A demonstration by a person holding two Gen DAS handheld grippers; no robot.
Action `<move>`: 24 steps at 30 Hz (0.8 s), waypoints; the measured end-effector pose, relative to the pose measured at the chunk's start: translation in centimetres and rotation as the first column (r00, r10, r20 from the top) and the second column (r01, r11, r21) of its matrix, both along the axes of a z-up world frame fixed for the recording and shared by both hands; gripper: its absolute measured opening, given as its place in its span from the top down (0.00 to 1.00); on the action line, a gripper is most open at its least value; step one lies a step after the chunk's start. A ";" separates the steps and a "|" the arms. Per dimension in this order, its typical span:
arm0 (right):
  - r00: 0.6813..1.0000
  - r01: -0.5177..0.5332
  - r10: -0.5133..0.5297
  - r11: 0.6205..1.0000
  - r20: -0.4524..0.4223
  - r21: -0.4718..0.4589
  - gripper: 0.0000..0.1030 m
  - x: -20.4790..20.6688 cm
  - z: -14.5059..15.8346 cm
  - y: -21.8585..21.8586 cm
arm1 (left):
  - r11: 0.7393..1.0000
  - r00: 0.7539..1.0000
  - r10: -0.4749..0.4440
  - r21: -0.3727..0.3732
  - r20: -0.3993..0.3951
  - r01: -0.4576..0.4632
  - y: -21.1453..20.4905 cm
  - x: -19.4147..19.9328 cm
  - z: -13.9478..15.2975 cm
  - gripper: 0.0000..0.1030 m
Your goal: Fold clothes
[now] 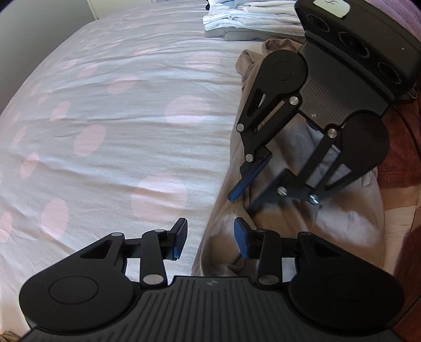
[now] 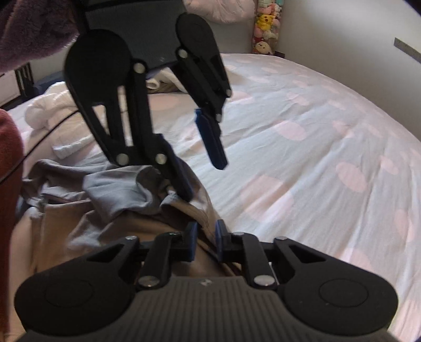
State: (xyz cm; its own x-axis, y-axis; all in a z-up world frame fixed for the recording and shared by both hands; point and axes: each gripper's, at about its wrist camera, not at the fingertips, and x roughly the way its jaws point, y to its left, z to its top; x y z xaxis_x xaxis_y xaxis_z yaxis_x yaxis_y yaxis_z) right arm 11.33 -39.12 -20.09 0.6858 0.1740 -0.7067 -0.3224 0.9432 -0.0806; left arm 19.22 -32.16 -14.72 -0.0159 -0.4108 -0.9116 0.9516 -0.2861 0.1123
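Observation:
A crumpled beige garment (image 1: 276, 223) lies along the right side of the bed, with a grey-blue garment (image 2: 118, 189) bunched on top of it. My left gripper (image 1: 210, 238) is open and straddles the beige garment's left edge: one finger over the sheet, the other over the cloth. In the right wrist view the left gripper (image 2: 202, 168) hangs above the same edge, its lower finger at the cloth. My right gripper (image 2: 206, 243) has its jaws narrow, and a raised hem of the beige garment (image 2: 181, 213) fills the gap between its pads. The right gripper (image 1: 250, 189) pinches a fold just beyond the left one.
The bedsheet (image 1: 118, 118) is pale with pink dots, wide and bare to the left. A stack of folded clothes (image 1: 250, 21) sits at the far edge. Loose white laundry (image 2: 52, 110) lies beyond the garments. Plush toys (image 2: 265, 26) hang in the corner. A red sleeve (image 2: 8, 157) is close.

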 end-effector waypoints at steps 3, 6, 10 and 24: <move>1.000 0.025 -0.025 1.000 -0.004 -0.001 0.91 0.4 -0.3 -0.3 | 1.000 1.000 0.005 0.006 0.008 -0.005 0.1 0.3 -0.3 0.64; 0.999 0.035 -0.035 0.999 -0.006 0.002 0.90 0.6 -0.7 -0.4 | 1.000 1.000 0.021 0.019 0.007 -0.021 0.0 0.9 -0.8 0.64; 0.999 0.042 -0.042 0.999 0.011 -0.016 0.88 0.7 -1.2 0.1 | 0.998 0.999 0.045 0.033 -0.010 -0.045 -0.1 1.2 -1.6 0.64; 0.968 -0.003 0.023 0.997 0.249 -0.081 0.95 -3.3 4.5 -0.2 | 0.997 0.997 -0.072 0.005 0.027 0.072 -1.0 -0.4 3.2 0.64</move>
